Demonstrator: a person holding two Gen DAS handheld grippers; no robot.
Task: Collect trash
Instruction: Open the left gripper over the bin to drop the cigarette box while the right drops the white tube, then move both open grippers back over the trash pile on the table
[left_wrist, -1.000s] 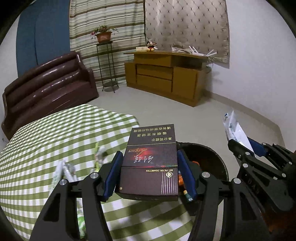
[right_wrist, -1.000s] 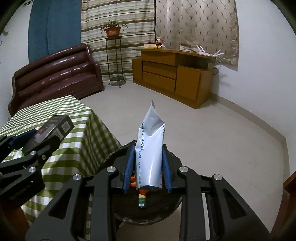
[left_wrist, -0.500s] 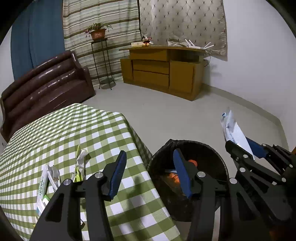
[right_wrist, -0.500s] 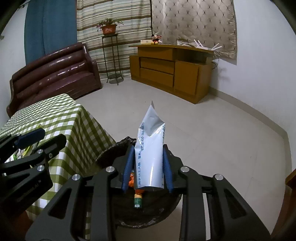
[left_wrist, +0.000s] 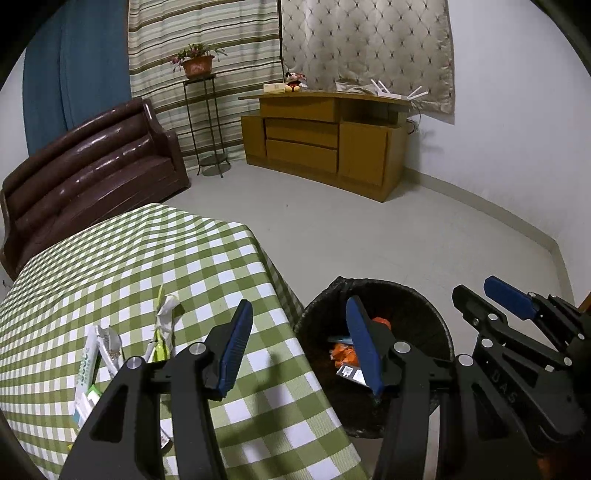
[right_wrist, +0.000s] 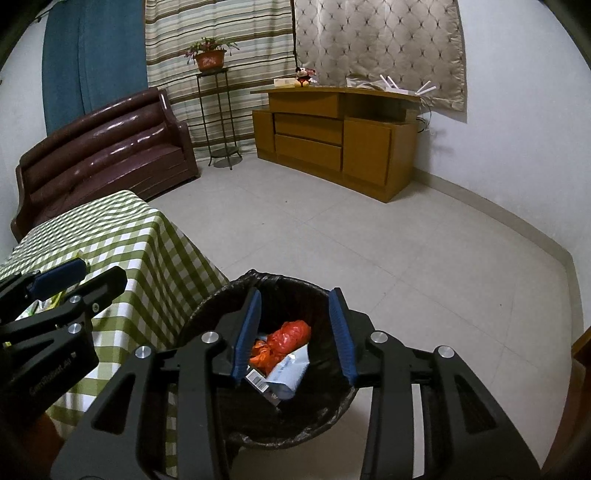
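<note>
Both tongs are shown released and empty. The right tongs (right_wrist: 295, 332) are held directly above the bin (right_wrist: 221, 295); wrappers (left_wrist: 162, 321) are seen left of the left tongs (left_wrist: 299, 343).

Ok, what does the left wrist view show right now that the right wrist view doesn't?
Only the left wrist view shows the wrappers left on the checked table, lying clear of the open left gripper.

Only the right wrist view shows the white pouch and barcoded box in the bin beside the orange trash, below the open right gripper.

Both show the black bin, orange trash and empty fingers.
</note>
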